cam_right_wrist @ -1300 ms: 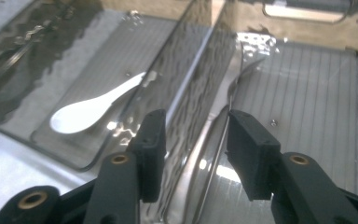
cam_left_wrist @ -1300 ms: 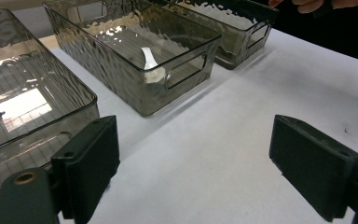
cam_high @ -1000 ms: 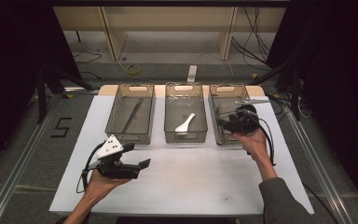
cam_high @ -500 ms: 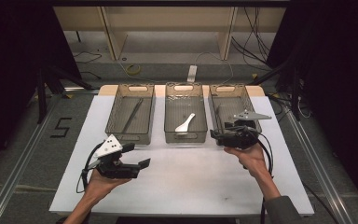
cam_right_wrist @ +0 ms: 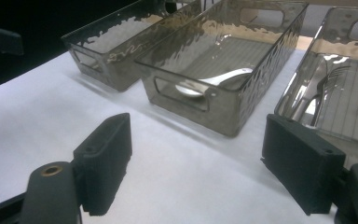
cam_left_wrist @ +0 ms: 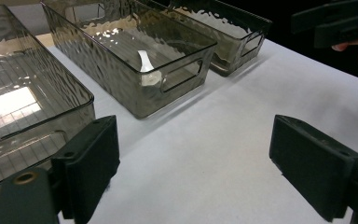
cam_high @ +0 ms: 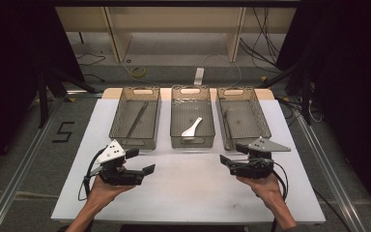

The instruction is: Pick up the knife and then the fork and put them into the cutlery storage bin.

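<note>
I see my left gripper (cam_high: 142,161) held low over the white table (cam_high: 188,193), just in front of the left bin (cam_high: 135,117); its jaws stand wide apart with nothing between them, only bare table showing past them in the left gripper view; my right gripper (cam_high: 226,161) sits in front of the right bin (cam_high: 241,117), near its front wall but not touching it; its jaws have just been opening and now stand wide, with nothing in them; three see-through bins stand side by side at the far part of the table; the middle bin (cam_high: 192,116) has a white spoon (cam_high: 192,127) lying flat on its floor; the right bin holds a fork (cam_right_wrist: 324,81) that I see through the wall in the right gripper view; the left bin has a long dark thing (cam_high: 137,118) lying in it, and I cannot tell what it is.
</note>
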`<action>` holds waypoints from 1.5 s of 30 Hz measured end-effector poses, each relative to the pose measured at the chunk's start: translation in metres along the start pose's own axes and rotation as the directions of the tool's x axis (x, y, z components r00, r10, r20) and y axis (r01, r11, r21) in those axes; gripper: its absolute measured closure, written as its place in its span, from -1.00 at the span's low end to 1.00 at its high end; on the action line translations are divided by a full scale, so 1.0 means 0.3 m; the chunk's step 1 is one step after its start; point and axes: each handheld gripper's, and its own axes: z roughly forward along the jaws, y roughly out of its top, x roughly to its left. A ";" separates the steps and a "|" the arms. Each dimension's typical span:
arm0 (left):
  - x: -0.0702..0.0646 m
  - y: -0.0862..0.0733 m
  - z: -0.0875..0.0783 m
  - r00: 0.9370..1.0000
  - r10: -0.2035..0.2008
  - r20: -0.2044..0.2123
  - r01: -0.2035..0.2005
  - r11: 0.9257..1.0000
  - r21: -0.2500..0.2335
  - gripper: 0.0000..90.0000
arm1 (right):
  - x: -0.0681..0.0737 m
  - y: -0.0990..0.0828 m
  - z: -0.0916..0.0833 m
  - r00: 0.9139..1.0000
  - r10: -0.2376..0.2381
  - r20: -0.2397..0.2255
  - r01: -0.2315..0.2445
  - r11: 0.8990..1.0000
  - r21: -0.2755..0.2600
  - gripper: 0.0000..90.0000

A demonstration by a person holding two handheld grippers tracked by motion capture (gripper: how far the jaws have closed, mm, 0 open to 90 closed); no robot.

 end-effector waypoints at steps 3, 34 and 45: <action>0.000 0.000 -0.002 1.000 -0.006 0.008 0.006 1.000 -0.008 -0.66 | 0.007 -0.027 -0.023 1.000 0.006 -0.007 -0.007 1.000 -0.026 -0.46; -0.011 0.000 -0.006 1.000 0.006 0.022 -0.006 1.000 -0.020 -0.66 | 0.025 -0.147 -0.092 1.000 0.005 0.016 -0.005 0.999 -0.035 -0.53; -0.013 0.000 -0.005 1.000 0.005 0.023 -0.005 1.000 -0.018 -0.66 | 0.026 -0.147 -0.090 1.000 0.007 0.018 -0.006 1.000 -0.030 -0.54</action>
